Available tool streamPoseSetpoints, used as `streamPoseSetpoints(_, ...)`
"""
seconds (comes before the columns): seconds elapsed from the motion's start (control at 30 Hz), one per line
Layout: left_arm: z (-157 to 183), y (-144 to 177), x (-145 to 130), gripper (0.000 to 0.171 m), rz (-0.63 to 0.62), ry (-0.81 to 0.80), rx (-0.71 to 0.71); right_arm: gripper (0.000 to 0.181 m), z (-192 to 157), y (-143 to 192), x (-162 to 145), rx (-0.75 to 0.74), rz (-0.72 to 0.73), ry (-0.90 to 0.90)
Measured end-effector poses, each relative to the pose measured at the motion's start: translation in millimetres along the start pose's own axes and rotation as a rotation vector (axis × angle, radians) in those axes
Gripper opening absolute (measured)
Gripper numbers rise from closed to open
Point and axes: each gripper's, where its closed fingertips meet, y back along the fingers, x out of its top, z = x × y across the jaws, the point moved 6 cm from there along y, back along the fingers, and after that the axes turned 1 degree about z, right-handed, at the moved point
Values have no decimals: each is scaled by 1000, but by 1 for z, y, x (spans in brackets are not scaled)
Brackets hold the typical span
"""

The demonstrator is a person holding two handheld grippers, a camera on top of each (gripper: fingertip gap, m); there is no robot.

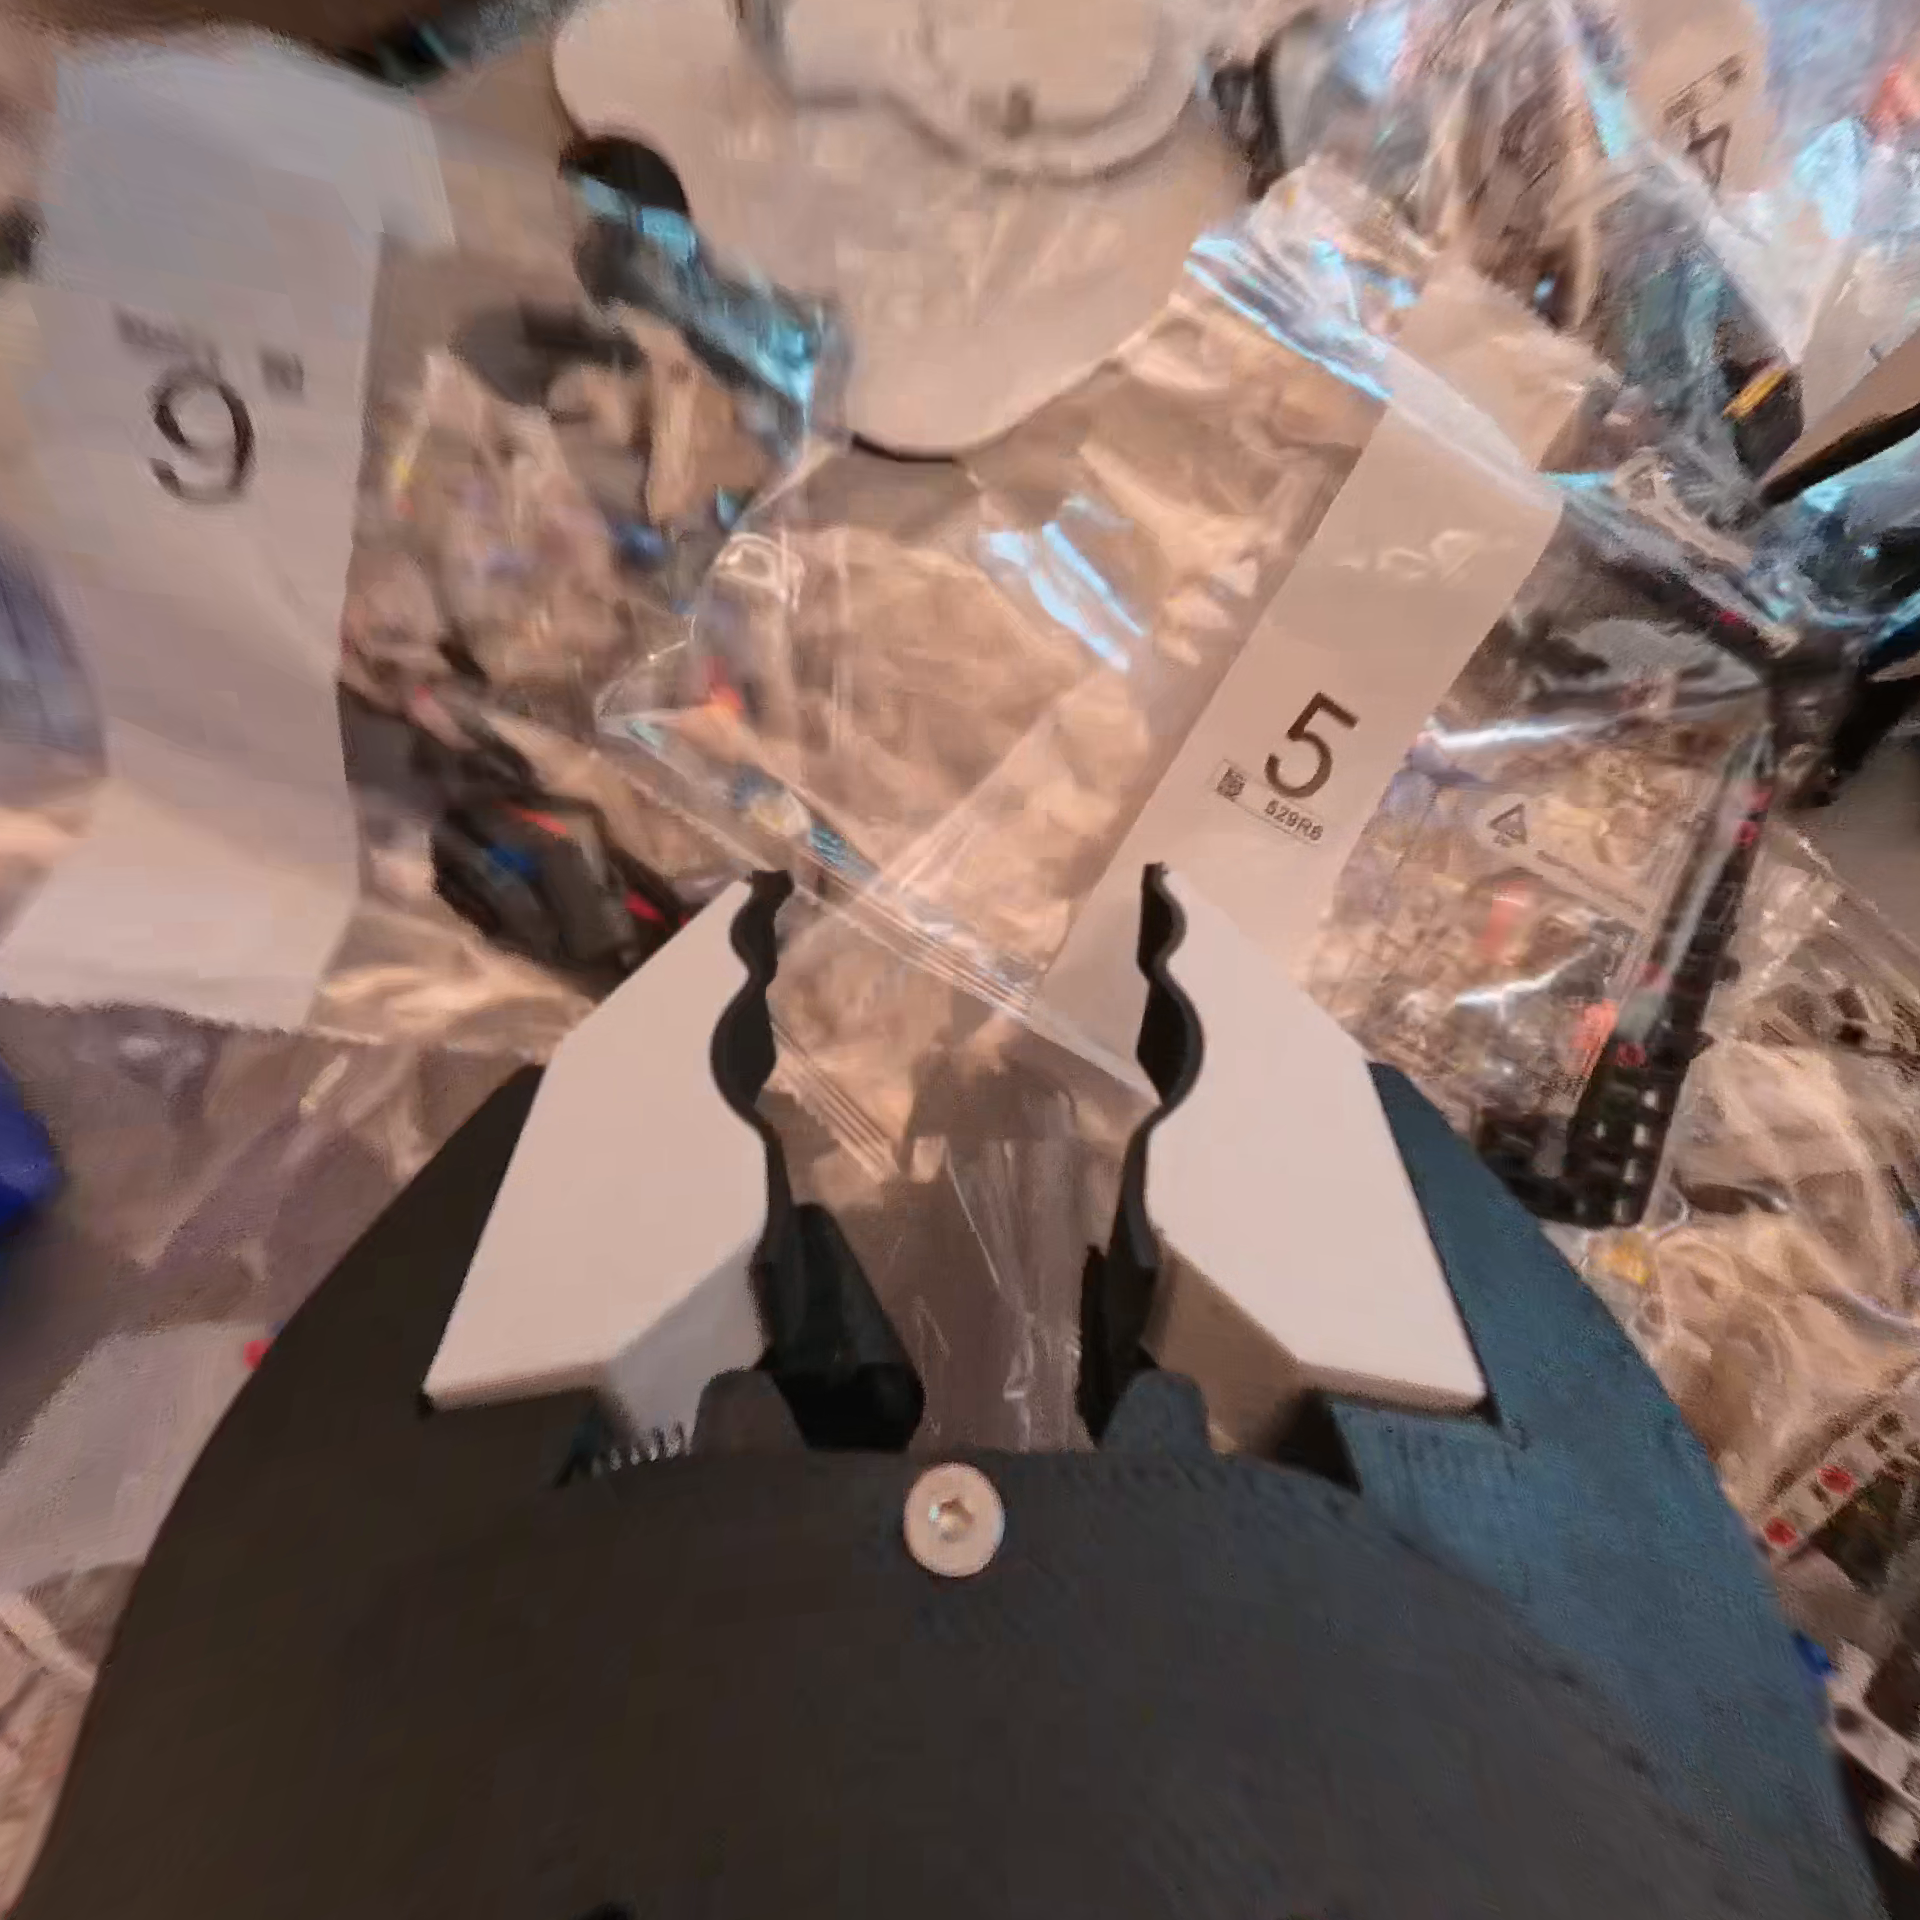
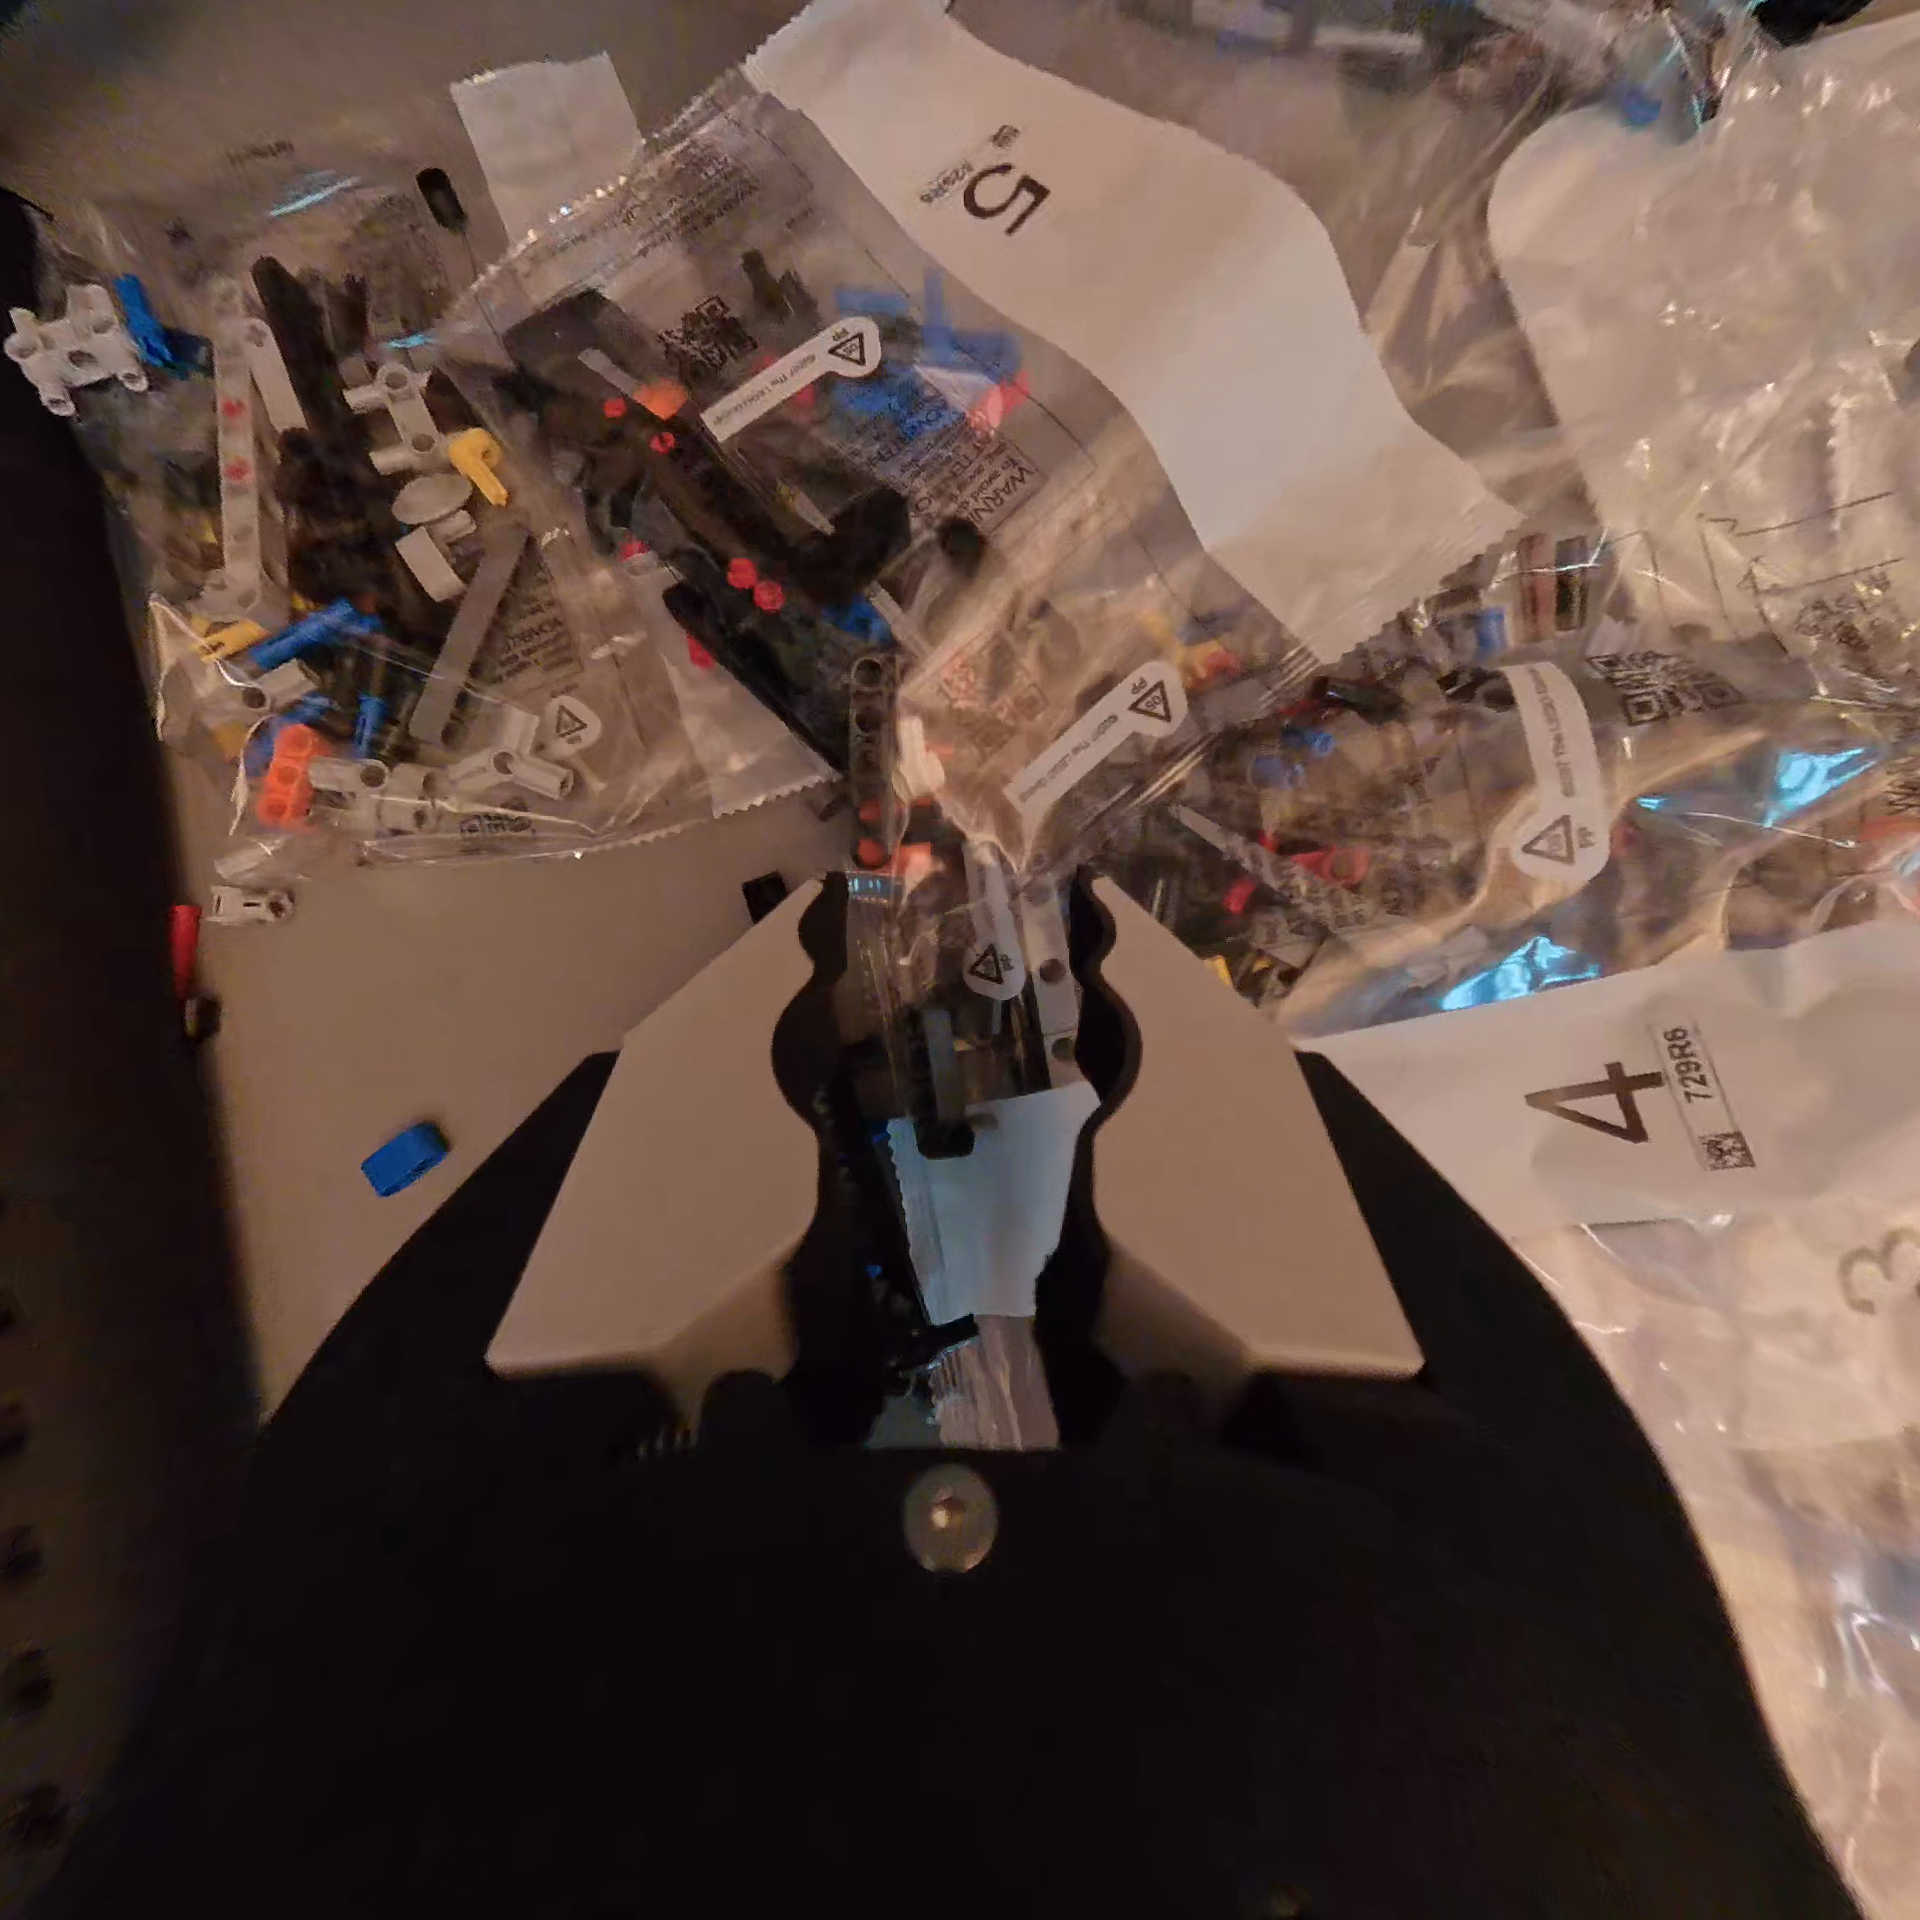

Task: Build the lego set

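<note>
Many bags: sealed clear bags of lego parts lie heaped together, and none of the set is built in either view.
Landmark: the white-strip bag (image 2: pixel 1132 343) near the top of the right wrist view; places below are told from it.
Bag in the right gripper: a small clear bag (image 2: pixel 977 1091) of grey and black parts, below the landmark, sits between the fingers with its torn white edge toward the camera.
Right gripper (image 2: pixel 956 894): jaws partly closed around that small bag; they seem to press on it, though the dim light leaves the contact unsure.
Opened bag: left of the landmark, a bag with grey, black, blue and orange parts (image 2: pixel 343 582).
Loose pieces: farther left and below, a blue piece (image 2: pixel 405 1158), a red piece (image 2: pixel 185 940) and a grey connector (image 2: pixel 244 902) lie on the table (image 2: pixel 468 1039).
Left gripper (image 1: pixel 961 883): jaws wide apart, holding nothing, hovering over a crumpled clear bag (image 1: pixel 914 727).
Other bags: a second white-strip bag (image 1: pixel 1340 665) lies just right of that bag; another white paper bag (image 1: pixel 197 540) lies well to the left, blurred.
Done: judged from this, only unpacking has begun.
Left: opening bags, sorting, and all the assembly.
</note>
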Motion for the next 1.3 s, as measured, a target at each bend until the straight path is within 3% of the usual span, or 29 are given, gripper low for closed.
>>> streamPoseSetpoints(0.13,9,-12,-7,77,-5,121,-176,40,-6,-1,3,30,22,29)
streamPoseSetpoints(0.33,21,-24,-8,30,-22,151,-280,39,-10,-5,2,53,12,35)
streamPoseSetpoints(0.5,36,-30,-5,0,-39,38,-297,40,-9,7,9,78,97,6)
streamPoseSetpoints(0.57,45,-30,-3,0,-29,5,-347,41,-8,18,18,100,200,-18)
streamPoseSetpoints(0.7,60,-30,0,1,-24,-24,-431,59,-6,23,35,179,314,-112)
streamPoseSetpoints(0.73,63,-30,0,2,-26,-28,-447,68,-5,19,38,191,310,-144)
streamPoseSetpoints(0.87,81,-31,4,4,-16,-71,-513,70,-6,-3,47,233,232,-209)
streamPoseSetpoints(1.13,97,-38,7,8,-8,-99,-565,18,-20,-27,53,209,118,-106)
streamPoseSetpoints(1.3,73,-9,33,26,222,-54,-477,0,-20,-1,64,134,275,-3)
